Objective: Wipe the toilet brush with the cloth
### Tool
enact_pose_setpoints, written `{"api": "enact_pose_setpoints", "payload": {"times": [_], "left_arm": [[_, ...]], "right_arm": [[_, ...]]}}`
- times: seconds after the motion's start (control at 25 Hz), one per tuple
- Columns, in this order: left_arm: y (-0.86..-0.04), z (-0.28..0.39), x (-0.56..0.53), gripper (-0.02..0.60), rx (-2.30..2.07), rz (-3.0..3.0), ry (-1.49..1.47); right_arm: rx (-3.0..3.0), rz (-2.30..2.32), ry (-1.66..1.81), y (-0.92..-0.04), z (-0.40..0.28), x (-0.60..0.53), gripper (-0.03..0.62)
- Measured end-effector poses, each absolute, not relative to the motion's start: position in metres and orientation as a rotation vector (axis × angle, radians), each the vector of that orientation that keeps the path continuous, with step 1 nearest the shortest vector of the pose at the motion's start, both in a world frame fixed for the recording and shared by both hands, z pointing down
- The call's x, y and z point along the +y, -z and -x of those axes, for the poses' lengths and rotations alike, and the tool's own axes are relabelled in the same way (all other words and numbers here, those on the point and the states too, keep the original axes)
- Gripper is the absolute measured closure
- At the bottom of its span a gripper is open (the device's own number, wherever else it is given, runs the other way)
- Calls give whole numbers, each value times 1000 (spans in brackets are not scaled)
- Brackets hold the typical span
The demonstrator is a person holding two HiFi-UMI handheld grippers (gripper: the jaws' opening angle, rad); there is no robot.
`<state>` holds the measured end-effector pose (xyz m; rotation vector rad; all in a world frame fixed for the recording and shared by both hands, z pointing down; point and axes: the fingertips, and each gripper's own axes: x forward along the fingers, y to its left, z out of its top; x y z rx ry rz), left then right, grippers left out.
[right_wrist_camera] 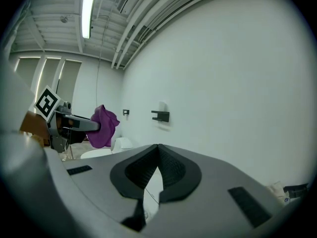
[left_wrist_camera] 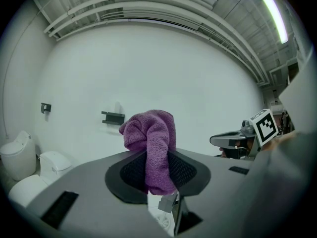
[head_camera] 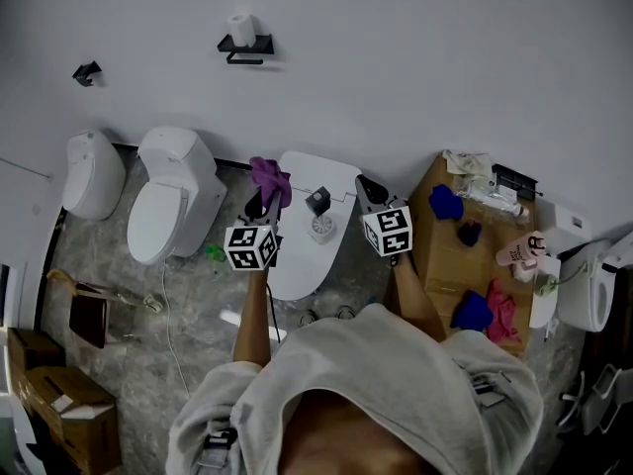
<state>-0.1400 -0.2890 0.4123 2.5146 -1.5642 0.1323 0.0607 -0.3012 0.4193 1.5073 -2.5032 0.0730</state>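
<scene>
In the head view the purple cloth [head_camera: 269, 178] hangs bunched from my left gripper [head_camera: 262, 202], whose jaws are shut on it. The toilet brush [head_camera: 318, 203] stands in its round white holder [head_camera: 322, 228] on the lid of the white toilet [head_camera: 297, 255], between the two grippers. My right gripper [head_camera: 367, 190] hovers just right of the brush; its pads meet at the tips with nothing between them. The left gripper view shows the cloth [left_wrist_camera: 151, 138] clamped upright in the left gripper [left_wrist_camera: 157, 158]. From the right gripper [right_wrist_camera: 157, 148], the cloth [right_wrist_camera: 102, 125] appears at the left.
Two more white toilets [head_camera: 178, 191] [head_camera: 93, 171] stand at the left wall. A paper-roll holder [head_camera: 244, 40] is on the wall. A brown table [head_camera: 450, 260] at the right holds blue and pink cloths and bottles. Cardboard boxes [head_camera: 54, 404] lie at the lower left.
</scene>
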Motion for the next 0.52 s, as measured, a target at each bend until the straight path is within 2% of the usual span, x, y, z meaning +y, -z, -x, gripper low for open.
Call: {"api": "enact_pose_setpoints", "payload": {"times": [0.52], "left_arm": [[-418,139,-286,472,-1551,-2506,-148]], "right_arm": [[-2508,-1481,-75,-421,-51,-298,563]]}}
